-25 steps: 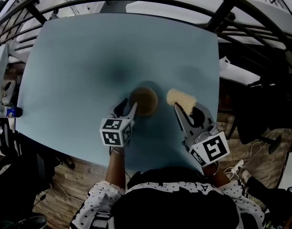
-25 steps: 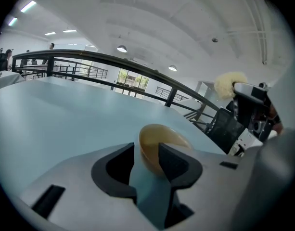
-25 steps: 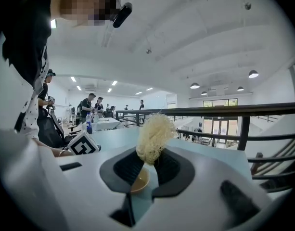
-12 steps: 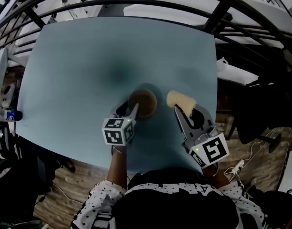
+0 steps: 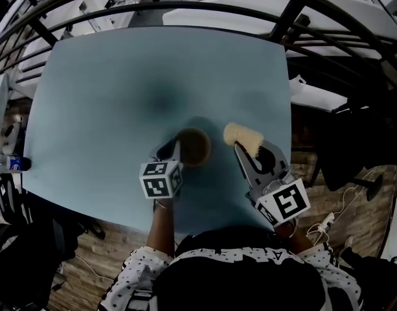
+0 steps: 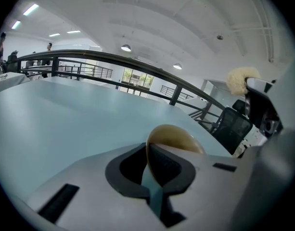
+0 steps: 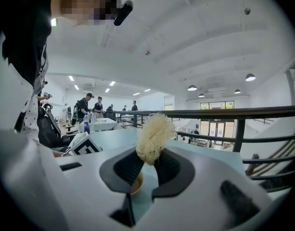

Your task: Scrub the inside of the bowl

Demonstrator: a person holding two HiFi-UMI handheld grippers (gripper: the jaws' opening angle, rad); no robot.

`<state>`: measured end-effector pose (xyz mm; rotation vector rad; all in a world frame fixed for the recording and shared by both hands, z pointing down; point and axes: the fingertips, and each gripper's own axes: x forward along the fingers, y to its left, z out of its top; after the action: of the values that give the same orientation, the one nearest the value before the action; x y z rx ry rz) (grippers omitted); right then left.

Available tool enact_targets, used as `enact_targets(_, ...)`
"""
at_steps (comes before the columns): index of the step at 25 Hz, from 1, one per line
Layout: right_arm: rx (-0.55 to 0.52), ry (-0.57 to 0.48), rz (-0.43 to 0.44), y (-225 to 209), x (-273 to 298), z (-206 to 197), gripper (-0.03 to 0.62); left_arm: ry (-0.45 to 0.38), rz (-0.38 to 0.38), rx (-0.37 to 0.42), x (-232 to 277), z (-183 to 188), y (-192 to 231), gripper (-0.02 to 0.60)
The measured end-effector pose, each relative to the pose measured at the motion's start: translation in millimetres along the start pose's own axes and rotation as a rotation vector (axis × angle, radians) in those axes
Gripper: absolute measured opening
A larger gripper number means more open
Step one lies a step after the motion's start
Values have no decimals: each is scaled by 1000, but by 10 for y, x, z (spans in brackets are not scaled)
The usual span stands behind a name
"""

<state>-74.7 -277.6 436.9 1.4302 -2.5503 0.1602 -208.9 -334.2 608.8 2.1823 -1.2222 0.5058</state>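
Head view: small round brown bowl (image 5: 195, 146) on pale blue tabletop (image 5: 107, 96), with pale yellow fibrous scrubber (image 5: 243, 137) just right of it, apart.
Left gripper view: left gripper (image 6: 148, 163) jaws have just been closing; they pinch the bowl's near rim.
Right gripper view: right gripper (image 7: 146, 170) jaws clamped on scrubber.

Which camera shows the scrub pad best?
Right gripper view: the scrub pad is close up, clamped between the jaws. Head view shows it small from above; left gripper view, just a tuft at the edge.
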Motion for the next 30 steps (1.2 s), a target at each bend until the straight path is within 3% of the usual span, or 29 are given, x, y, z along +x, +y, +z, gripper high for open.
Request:
enact_targets(5,-8,-6,-14,28,-48,30,60,7,14,76,-77,40,-65,25)
enact_targets(30,-54,-102,-28,201,-399,302,60,-254,-34,230,-903,955,-960,23)
